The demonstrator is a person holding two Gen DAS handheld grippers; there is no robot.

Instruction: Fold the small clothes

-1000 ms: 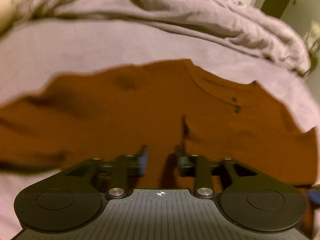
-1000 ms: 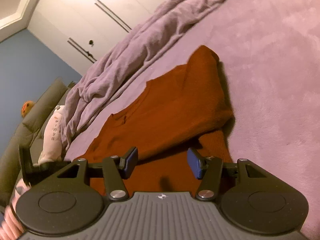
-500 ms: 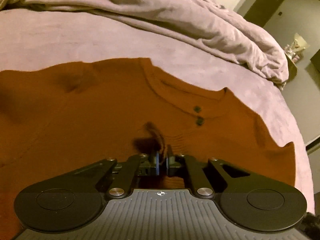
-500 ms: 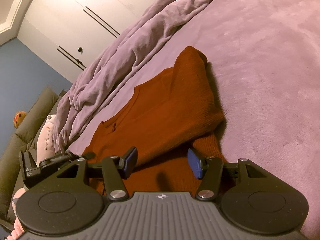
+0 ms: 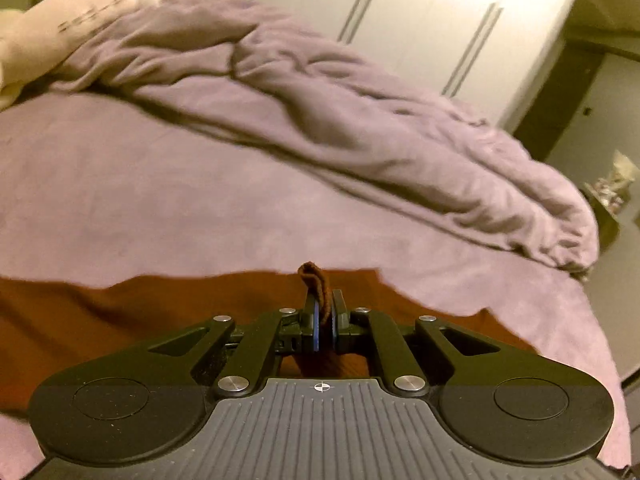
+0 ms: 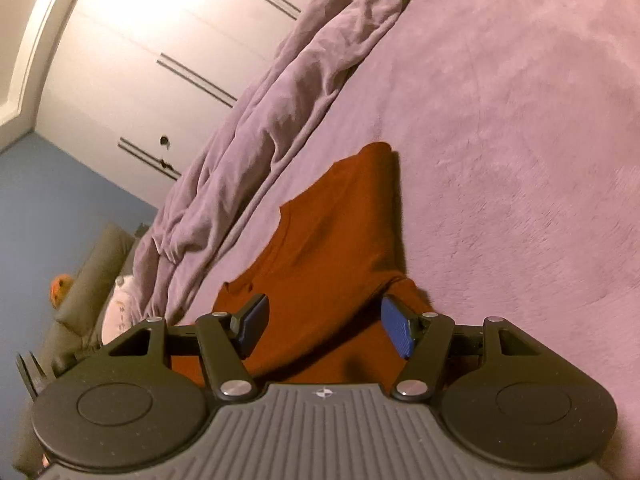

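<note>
A mauve bed cover [image 5: 200, 200] filled both views, with a rumpled duvet [image 5: 360, 128] of the same colour heaped along its far side in front of white wardrobe doors [image 6: 140, 60]. A rust-orange shirt [image 6: 328, 248] lay spread on the cover, one side folded over onto itself. The right gripper [image 6: 324, 326] hovered just above the shirt, its blue pads [image 6: 396, 330] apart and its jaws opening, nothing pinched between them. The left gripper [image 5: 325, 320] was clamped tight on a small fold of the shirt's fabric [image 5: 316, 280], which poked up past its fingertips.
</note>
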